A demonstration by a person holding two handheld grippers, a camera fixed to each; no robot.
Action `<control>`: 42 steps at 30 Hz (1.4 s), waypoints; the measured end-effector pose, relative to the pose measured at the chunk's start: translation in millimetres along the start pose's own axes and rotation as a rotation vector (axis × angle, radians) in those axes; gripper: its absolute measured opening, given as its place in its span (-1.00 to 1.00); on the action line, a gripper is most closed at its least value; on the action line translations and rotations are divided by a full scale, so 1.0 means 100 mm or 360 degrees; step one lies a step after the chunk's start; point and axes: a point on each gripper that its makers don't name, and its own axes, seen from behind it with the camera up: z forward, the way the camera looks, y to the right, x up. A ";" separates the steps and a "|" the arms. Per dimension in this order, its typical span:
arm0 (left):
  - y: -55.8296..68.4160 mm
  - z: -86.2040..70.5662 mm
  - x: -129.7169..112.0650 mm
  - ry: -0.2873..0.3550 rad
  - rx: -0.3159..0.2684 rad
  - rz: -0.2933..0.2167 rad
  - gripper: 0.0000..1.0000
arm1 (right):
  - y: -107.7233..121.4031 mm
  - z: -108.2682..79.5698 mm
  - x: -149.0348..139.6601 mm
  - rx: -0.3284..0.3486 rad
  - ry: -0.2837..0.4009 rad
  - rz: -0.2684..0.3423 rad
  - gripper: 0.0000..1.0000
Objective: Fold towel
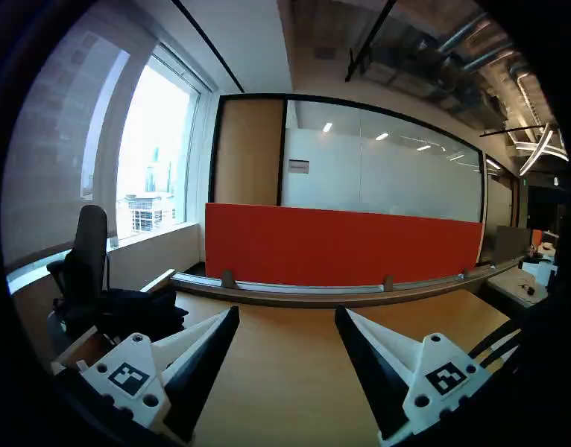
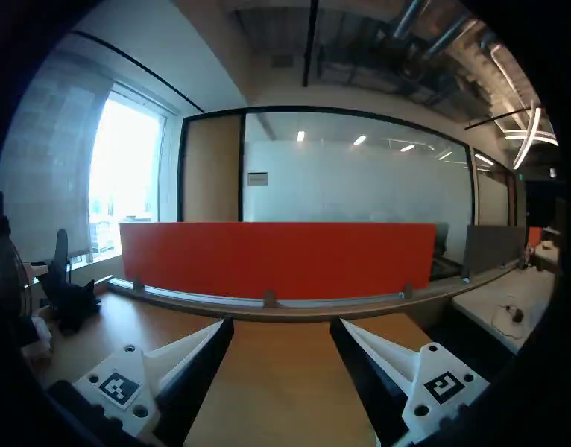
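In the left gripper view my left gripper (image 1: pixel 287 314) is open above a wooden desk (image 1: pixel 285 357), with only bare wood between its white and black fingers (image 1: pixel 203 350). In the right gripper view my right gripper (image 2: pixel 282 324) also stands open over the same kind of wooden desk (image 2: pixel 282 380), and its fingers (image 2: pixel 375 350) hold nothing. I see no towel in these frames.
An orange divider panel (image 1: pixel 338 244) runs along the desk's far edge on a grey rail (image 1: pixel 308 288). A black office chair (image 1: pixel 84 268) and a dark bag (image 1: pixel 140 309) sit at the left by the window. A white desk (image 2: pixel 509 302) lies to the right.
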 end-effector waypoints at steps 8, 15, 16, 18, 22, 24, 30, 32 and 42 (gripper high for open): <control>0.04 0.00 -0.02 0.0006 -0.0034 0.0016 0.91 | -0.05 -0.02 0.11 -0.0013 0.0022 0.0021 1.00; 0.03 -0.01 -0.08 0.0029 -0.0047 0.0015 0.91 | -0.20 -0.09 0.17 0.0021 0.0011 0.0048 1.00; 0.02 -0.01 -0.09 0.0032 -0.0049 0.0013 0.91 | -0.23 -0.10 0.18 0.0024 0.0012 0.0055 1.00; 0.01 -0.02 -0.11 0.0038 -0.0050 0.0016 0.91 | -0.26 -0.12 0.20 0.0027 0.0015 0.0064 1.00; -0.03 -0.04 -0.19 0.0056 -0.0044 0.0042 0.91 | -0.30 -0.18 0.20 0.0021 0.0013 0.0059 1.00; -0.05 -0.05 -0.24 0.0068 -0.0039 0.0053 0.91 | -0.31 -0.21 0.20 0.0015 0.0012 0.0050 1.00; -0.11 -0.05 -0.47 0.0082 -0.0013 0.0051 0.91 | -0.31 -0.31 0.19 -0.0003 0.0012 0.0035 1.00; -0.12 -0.05 -0.56 0.0084 -0.0008 0.0044 0.91 | -0.30 -0.33 0.17 -0.0008 0.0012 0.0037 1.00; -0.18 -0.06 -0.95 0.0101 0.0016 0.0081 0.91 | -0.27 -0.36 -0.01 -0.0047 0.0014 0.0062 1.00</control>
